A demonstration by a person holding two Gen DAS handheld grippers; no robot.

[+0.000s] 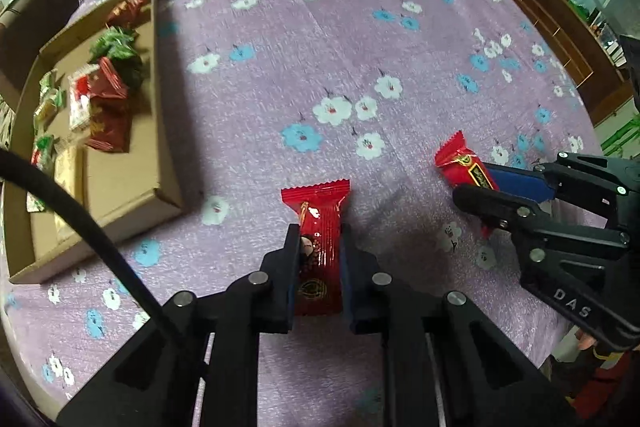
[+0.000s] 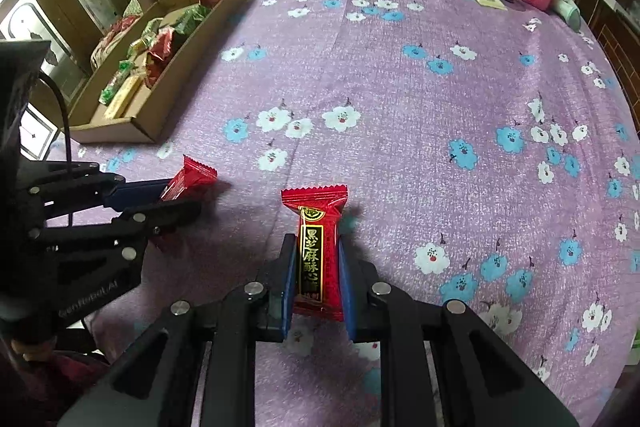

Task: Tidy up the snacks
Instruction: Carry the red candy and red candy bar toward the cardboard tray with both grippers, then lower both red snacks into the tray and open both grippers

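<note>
Red foil-wrapped snack bar (image 1: 320, 247) sits clamped between your left gripper (image 1: 320, 247) pads; a second red wrapped snack with gold lettering (image 2: 318, 255) is pinched in your right gripper (image 2: 316, 259), both above the purple flowered tablecloth (image 1: 320, 67), the cardboard tray (image 1: 160, 131) of snacks to your left.

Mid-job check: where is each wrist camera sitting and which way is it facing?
Left wrist: on the left tool, tilted down at its red snack; right tool at right edge.
Right wrist: on the right tool, tilted down at its red snack; left tool at left.
Shared: cardboard box, floral cloth.
</note>
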